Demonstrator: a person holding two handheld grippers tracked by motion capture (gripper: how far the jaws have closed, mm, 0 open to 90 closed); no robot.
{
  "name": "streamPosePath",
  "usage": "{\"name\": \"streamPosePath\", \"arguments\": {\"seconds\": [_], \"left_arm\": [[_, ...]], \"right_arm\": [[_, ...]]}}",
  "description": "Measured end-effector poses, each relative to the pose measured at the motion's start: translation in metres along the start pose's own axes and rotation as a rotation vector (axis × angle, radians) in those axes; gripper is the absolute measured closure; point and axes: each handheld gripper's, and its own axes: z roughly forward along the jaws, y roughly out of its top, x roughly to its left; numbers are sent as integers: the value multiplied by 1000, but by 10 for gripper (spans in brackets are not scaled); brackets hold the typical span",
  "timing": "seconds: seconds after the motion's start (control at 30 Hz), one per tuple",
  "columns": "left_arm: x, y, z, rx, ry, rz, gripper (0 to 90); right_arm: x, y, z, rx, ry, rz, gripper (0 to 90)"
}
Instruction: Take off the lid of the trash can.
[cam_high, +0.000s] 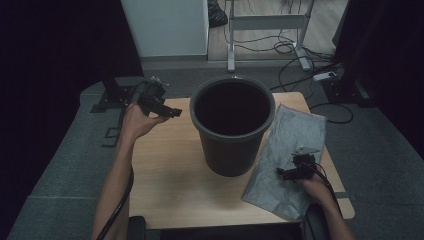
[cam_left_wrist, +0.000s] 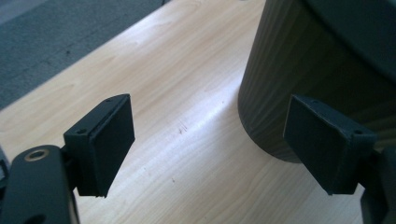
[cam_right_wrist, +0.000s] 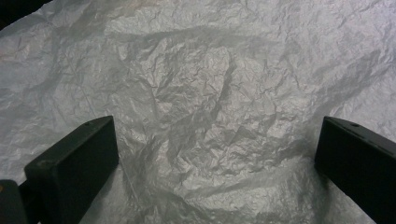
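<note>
A dark round bin (cam_high: 233, 122) stands in the middle of the wooden table (cam_high: 170, 180), its mouth empty and dark. A crumpled grey plastic bag (cam_high: 290, 155) lies flat to its right. My left gripper (cam_high: 175, 112) is raised at the table's far left, pointing toward the bin's rim, open with nothing between its pads. In the left gripper view the bin's ribbed wall (cam_left_wrist: 299, 74) sits close behind the right jaw. My right gripper (cam_high: 283, 172) hovers low over the bag, open; the right gripper view has wrinkled film (cam_right_wrist: 205, 107) between the wide-apart jaws.
The table is small, with grey carpet (cam_high: 60, 165) around it. A white cabinet (cam_high: 167, 27), a metal desk frame (cam_high: 267, 22) and loose cables (cam_high: 310, 70) lie beyond the far edge. Bare wood shows in front of the bin.
</note>
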Motion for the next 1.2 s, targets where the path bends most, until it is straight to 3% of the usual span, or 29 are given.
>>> {"name": "streamPosePath", "arguments": {"seconds": [0.3, 0.57, 0.8, 0.97, 1.2], "left_arm": [[-2, 28, -14, -23, 28, -2, 195], [-8, 52, -19, -50, 7, 5, 221], [-19, 67, -7, -42, -9, 29, 243], [-25, 75, 4, -31, -16, 47, 317], [-35, 81, 21, 6, 6, 88, 458]], "right_arm": [[0, 0, 0, 0, 1, 0, 0], [0, 0, 0, 0, 2, -3, 0], [0, 0, 0, -1, 6, -6, 0], [0, 0, 0, 0, 8, -8, 0], [0, 0, 0, 0, 11, -9, 0]]}}
